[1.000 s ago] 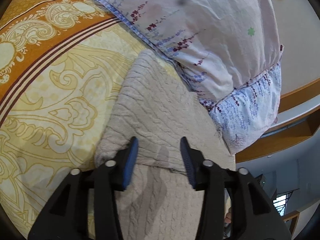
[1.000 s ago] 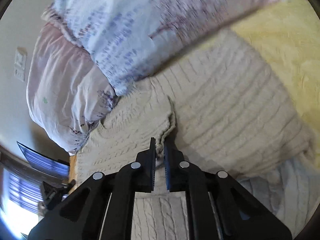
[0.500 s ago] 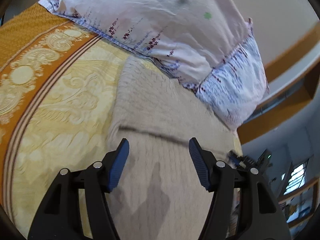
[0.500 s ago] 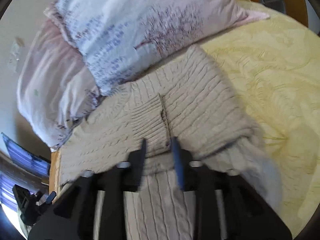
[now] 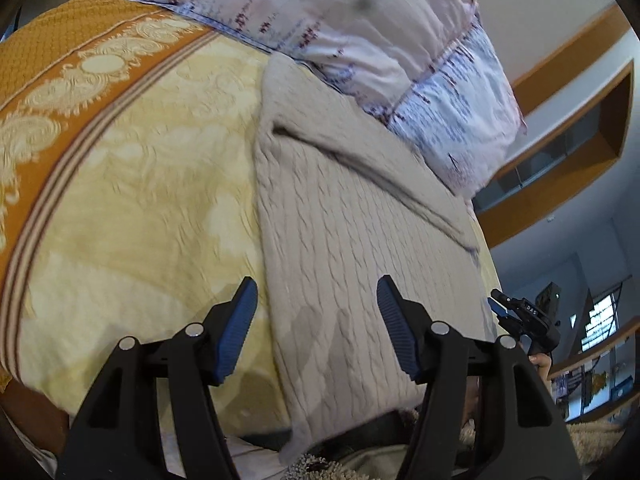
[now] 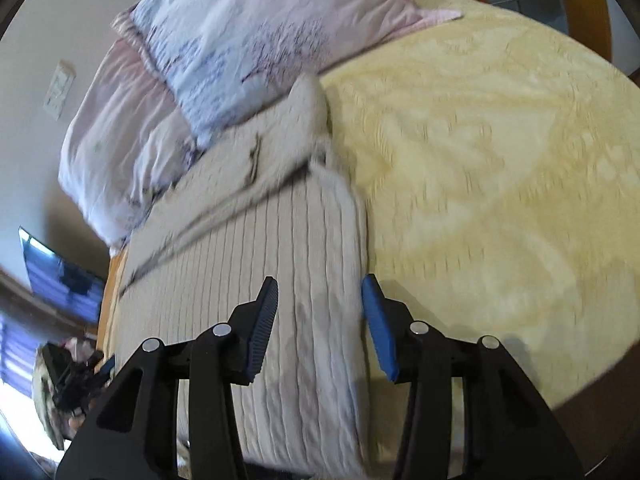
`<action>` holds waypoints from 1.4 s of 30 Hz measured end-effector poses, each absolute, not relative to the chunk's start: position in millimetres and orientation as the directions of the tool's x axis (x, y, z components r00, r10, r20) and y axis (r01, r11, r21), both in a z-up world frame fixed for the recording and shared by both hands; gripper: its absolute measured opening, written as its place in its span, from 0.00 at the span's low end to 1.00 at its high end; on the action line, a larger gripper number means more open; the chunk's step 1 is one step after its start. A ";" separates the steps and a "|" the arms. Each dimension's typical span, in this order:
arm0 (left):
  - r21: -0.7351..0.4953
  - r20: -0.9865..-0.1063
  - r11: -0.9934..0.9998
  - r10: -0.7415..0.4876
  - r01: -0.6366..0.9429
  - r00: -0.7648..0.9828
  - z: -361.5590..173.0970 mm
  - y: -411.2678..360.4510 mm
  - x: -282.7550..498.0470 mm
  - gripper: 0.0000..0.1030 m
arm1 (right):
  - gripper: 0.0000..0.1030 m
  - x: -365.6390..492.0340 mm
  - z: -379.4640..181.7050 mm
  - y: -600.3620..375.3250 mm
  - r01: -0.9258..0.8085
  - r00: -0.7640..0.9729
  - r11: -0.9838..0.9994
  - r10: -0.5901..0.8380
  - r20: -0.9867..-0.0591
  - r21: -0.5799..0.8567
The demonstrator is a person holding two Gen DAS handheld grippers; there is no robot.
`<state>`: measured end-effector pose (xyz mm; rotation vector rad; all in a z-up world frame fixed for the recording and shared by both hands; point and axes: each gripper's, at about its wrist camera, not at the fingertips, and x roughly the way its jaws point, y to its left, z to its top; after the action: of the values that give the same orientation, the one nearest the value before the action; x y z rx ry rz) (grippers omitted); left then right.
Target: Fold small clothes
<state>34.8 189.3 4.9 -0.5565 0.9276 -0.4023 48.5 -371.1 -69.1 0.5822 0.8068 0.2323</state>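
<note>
- Presently the beige cable-knit sweater [image 5: 352,232] lies flat on the yellow patterned bedspread [image 5: 152,200], one flap folded across its far end.
- Left gripper [image 5: 314,330] hangs over its near edge, jaws wide apart, holding nothing.
- Right gripper [image 6: 320,328] likewise, jaws apart and empty.
- Floral pink-and-blue pillows [image 6: 224,52] sit at 12 o'clock, touching the sweater.
</note>
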 end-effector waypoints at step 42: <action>-0.618 -0.485 0.715 -0.674 0.327 0.557 31.7 172.9 -18.9 0.06 | 0.07 -38.5 -26.7 -340.8 -0.361 0.806 0.832 0.506 -0.308 0.421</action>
<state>-18.9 172.9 31.7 -0.4983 0.7735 -0.6198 -38.6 -340.8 -26.7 0.3557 0.4252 0.4742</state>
